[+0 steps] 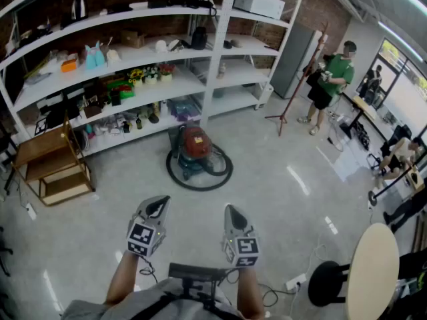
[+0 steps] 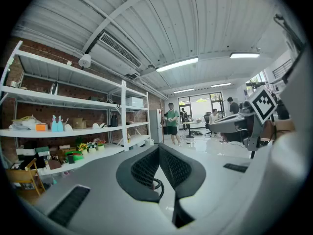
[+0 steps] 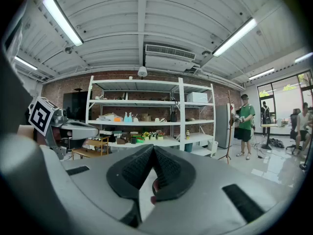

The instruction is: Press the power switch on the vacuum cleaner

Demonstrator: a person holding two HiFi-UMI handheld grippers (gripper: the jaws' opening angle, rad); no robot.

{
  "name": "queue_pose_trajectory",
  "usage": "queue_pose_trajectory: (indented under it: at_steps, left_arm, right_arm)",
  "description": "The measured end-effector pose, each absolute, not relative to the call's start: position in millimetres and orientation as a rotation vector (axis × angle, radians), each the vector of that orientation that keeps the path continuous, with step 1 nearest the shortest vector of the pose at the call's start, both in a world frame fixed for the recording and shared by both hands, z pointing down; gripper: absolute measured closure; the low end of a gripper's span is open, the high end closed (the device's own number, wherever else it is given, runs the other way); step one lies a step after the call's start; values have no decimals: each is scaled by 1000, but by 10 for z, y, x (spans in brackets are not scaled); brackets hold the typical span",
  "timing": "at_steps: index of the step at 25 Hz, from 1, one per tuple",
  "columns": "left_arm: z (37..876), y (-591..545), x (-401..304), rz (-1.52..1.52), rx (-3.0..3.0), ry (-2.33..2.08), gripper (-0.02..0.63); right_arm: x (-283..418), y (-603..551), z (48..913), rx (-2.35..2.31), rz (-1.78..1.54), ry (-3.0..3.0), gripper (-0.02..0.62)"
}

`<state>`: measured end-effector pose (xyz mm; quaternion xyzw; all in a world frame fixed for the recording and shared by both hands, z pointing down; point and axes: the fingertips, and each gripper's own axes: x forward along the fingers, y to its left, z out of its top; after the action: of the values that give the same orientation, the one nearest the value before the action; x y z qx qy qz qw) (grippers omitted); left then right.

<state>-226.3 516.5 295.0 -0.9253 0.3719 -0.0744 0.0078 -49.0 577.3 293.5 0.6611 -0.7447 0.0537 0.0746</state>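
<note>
The red vacuum cleaner (image 1: 195,145) sits on the floor (image 1: 100,225) at the centre of the head view, its dark hose (image 1: 200,181) looped round it, just in front of the white shelving (image 1: 215,65). Low in the frame, well apart from it, the left claw (image 1: 158,207) and right claw (image 1: 233,213) are both clenched on nothing, tips touching. A person in a green shirt (image 1: 331,79) stands at upper right.

Colours, shelf end of the room.
Vacuum cleaner (image 1: 195,144): red top, dark teal base, black hose (image 1: 200,183). Shelves (image 1: 220,52) white; brick wall (image 3: 68,94) dark red-brown; floor (image 1: 280,199) pale glossy grey. Left gripper (image 1: 157,207), right gripper (image 1: 233,211): grey, with black-and-white square markers. Person (image 1: 331,79): green shirt, black shorts.
</note>
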Motion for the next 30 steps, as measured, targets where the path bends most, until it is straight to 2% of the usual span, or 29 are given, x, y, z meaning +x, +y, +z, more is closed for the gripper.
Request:
queue_pose_trajectory:
  at_steps: [17,30]
  left_arm:
    - [3021,5038,-2553,-224,-2892,1140,598]
    - [3057,4528,-2301,-223,-2890,1133,598]
  right_arm:
    - [-716,5709,2887,2073,163,-2273,583]
    - [-484,5231,2954,2077,172,-2289,583]
